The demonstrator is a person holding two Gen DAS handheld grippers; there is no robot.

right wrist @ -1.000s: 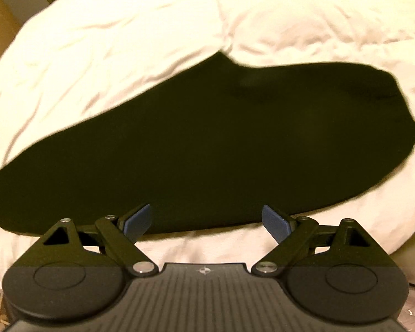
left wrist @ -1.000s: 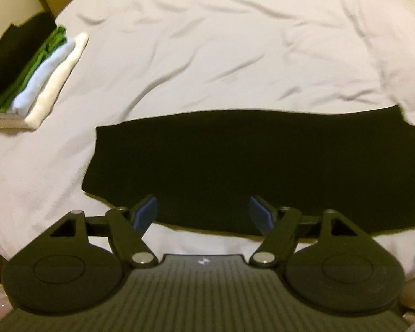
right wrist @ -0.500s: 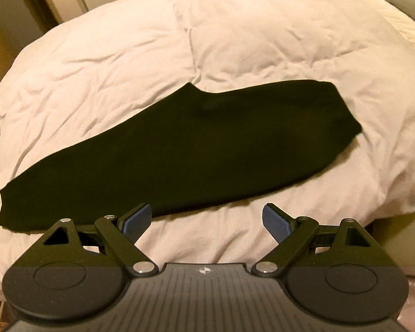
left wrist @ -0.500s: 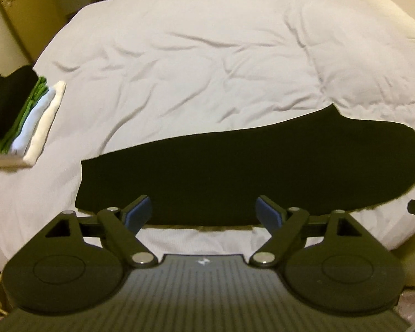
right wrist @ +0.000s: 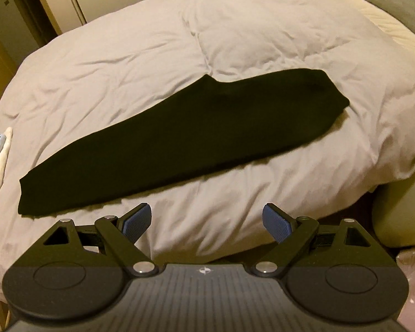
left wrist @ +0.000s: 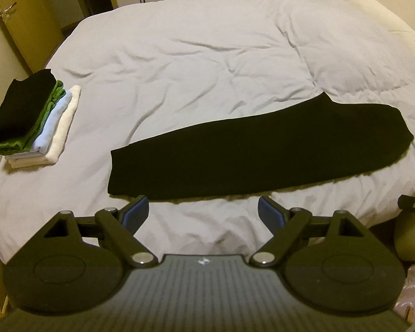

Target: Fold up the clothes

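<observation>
A long black garment (left wrist: 251,152), folded into a narrow strip, lies flat across the near part of a bed covered by a rumpled white duvet (left wrist: 207,63). One end is squared off on the left, the other broader and rounded on the right. Near the left edge of the bed, well apart from the strip, sits a stack of folded clothes (left wrist: 36,121): black on top, then green, pale blue and white. The left gripper (left wrist: 203,211) hangs above the near edge of the duvet, its jaws opening, with nothing between the blue pads. The right gripper (right wrist: 207,222) also hangs over the duvet just short of the garment, its jaws spread wide and empty.
</observation>
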